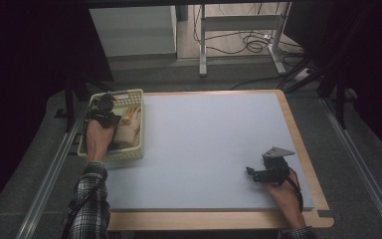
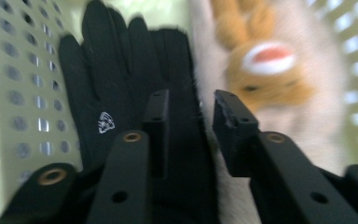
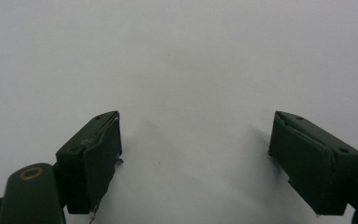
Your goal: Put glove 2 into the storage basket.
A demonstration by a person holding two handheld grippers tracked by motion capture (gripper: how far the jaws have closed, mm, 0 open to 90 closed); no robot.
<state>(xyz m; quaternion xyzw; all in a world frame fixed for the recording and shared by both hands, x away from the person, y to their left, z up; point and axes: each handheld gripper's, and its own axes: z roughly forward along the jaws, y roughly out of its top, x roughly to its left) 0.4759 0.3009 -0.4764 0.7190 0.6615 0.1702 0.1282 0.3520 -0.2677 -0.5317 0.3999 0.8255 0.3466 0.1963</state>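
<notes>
My left gripper (image 1: 104, 107) reaches down into a pale green perforated basket (image 1: 129, 154) at the table's left edge. In the left gripper view its jaws (image 2: 191, 116) stand close together, shut on the fabric of a black glove (image 2: 112, 70) with a small white logo. The glove lies flat against the basket wall (image 2: 23, 93). Beside it lies a cream and orange plush thing (image 2: 270, 70), blurred here and also visible from above (image 1: 129, 127). My right gripper (image 1: 251, 173) rests near the table's front right corner, its jaws (image 3: 196, 158) open over bare table.
The pale grey mat (image 1: 204, 144) covers most of the wooden table (image 1: 308, 164). Metal rails run along both sides. Behind the table are a stand's legs (image 1: 203, 50) and cables on the floor (image 1: 253, 45).
</notes>
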